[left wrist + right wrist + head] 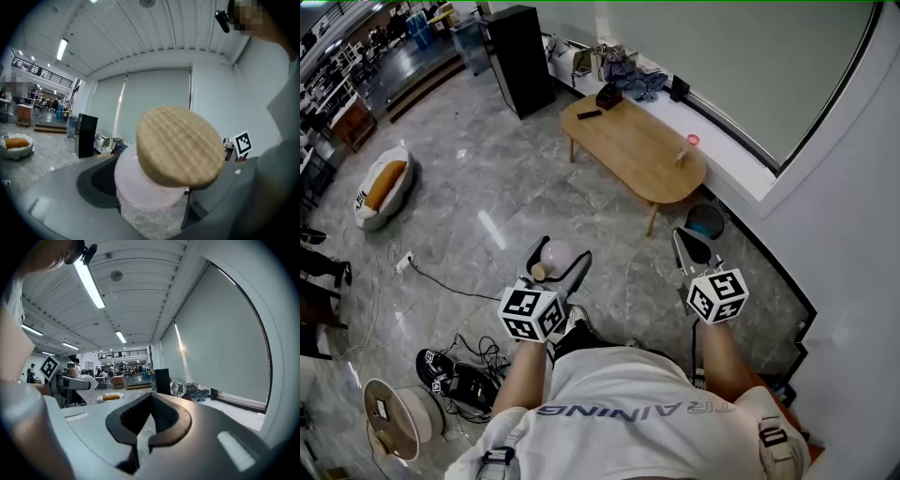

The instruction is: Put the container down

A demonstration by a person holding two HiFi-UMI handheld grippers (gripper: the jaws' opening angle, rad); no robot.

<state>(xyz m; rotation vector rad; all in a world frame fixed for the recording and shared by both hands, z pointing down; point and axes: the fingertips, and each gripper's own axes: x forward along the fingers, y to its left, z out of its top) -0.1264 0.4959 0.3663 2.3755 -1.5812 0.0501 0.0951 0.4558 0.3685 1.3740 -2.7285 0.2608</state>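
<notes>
The pale container (559, 251) with its wooden lid (180, 146) sits low and centre in the head view, grasped by the left claw (562, 257) above the floor (487, 192) (grey marble). The right claw (684, 239), lower right, is clenched on nothing.

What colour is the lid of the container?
The lid is light tan, wood-like; clearest in left gripper view.

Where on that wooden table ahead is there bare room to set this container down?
The wooden table's middle is bare, between the black box and dark flat item at its far end and the pink cup at its near right end. The window ledge behind is crowded at its far end with a cloth pile.
</notes>
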